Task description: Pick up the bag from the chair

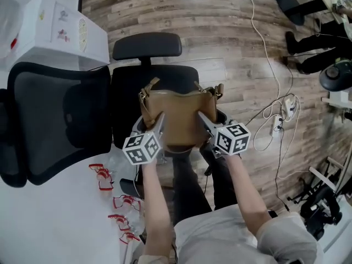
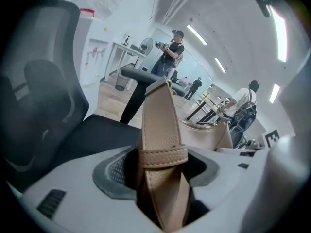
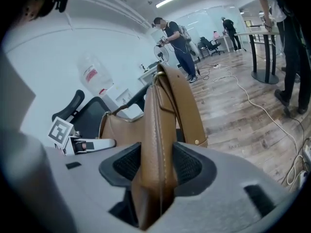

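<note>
Pinching the bag (image 1: pixel 179 114) are left gripper (image 1: pixel 160 119) and right gripper (image 1: pixel 201 116).

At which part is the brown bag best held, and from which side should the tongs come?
I would take the bag at its two top corners, where the flat strap joins, coming from the near side and above. The leather there is thin and stands upright, so it fits between the pads. The left tongs and right tongs are shut there already.
</note>
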Demonstrator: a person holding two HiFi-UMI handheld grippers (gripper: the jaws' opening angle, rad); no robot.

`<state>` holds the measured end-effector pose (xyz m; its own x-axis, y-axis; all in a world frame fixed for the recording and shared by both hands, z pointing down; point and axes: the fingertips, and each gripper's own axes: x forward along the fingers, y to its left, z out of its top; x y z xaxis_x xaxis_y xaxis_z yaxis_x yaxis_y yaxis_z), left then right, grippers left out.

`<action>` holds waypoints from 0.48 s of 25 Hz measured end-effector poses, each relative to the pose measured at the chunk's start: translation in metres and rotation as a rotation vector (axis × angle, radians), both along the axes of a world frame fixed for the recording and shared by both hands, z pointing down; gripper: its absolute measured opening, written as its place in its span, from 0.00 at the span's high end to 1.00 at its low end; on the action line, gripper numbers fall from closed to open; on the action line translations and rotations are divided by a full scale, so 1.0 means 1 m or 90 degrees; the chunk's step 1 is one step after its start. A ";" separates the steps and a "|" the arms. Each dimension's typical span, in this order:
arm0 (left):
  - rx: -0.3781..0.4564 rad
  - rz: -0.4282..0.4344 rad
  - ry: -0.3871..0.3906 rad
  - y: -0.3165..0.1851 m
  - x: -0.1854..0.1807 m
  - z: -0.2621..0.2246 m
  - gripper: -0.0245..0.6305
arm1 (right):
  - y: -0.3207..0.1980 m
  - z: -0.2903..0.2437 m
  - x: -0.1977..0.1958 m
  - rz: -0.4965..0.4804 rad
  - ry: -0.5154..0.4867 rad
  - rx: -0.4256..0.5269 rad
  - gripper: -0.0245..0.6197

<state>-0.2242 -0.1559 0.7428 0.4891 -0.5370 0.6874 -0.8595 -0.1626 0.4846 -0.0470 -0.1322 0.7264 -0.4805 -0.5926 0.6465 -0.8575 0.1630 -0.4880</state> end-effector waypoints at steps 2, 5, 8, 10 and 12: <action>0.023 -0.014 -0.004 -0.001 0.003 -0.034 0.56 | -0.005 -0.031 0.002 -0.022 -0.013 0.019 0.65; 0.052 -0.041 -0.013 0.006 0.007 -0.091 0.56 | -0.005 -0.083 0.006 -0.052 -0.026 0.048 0.66; 0.088 -0.068 -0.021 0.016 0.012 -0.147 0.57 | -0.003 -0.136 0.011 -0.084 -0.034 0.086 0.66; 0.115 -0.086 -0.028 0.019 0.016 -0.181 0.57 | -0.004 -0.169 0.015 -0.104 -0.037 0.114 0.66; 0.148 -0.108 -0.046 0.020 0.017 -0.213 0.58 | -0.011 -0.198 0.016 -0.123 -0.041 0.145 0.67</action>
<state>-0.2070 -0.1361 0.5296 0.3336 -0.7537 0.5663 -0.9146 -0.1131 0.3882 -0.0309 -0.1429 0.5282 -0.6344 -0.6122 0.4720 -0.7682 0.4311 -0.4733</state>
